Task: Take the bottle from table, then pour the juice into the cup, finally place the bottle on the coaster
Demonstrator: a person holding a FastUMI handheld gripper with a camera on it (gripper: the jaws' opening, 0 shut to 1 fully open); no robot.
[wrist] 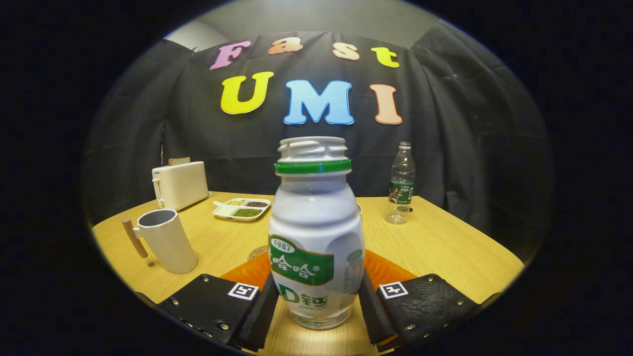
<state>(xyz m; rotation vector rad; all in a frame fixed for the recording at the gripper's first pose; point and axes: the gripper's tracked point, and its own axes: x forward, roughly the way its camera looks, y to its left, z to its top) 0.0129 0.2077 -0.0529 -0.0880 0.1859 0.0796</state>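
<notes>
The bottle [316,232] stands upright with no cap between the fingers of the gripper [316,301], and both fingers press on its lower sides, so the tool is clenched on it. Its base looks to be on or just above the table [445,242]; I cannot tell which. An orange coaster [383,269] shows behind the bottle on both sides, just beyond the fingertips, and part of a round mat [257,253] lies to its left. The cup [168,240], with a wooden handle, stands near left, well apart from the bottle. Whether juice has been poured I cannot tell. The main risk is the open mouth: any quick swing or early tilt toward the cup could slop juice on the table. The grip is low on a tall, smooth body, so the bottle may pivot or slip when tipped. If released half on the coaster edge, it could rock over. A toaster [180,184], a tray [242,208] and a clear bottle [401,184] stand far off, out of the way.
</notes>
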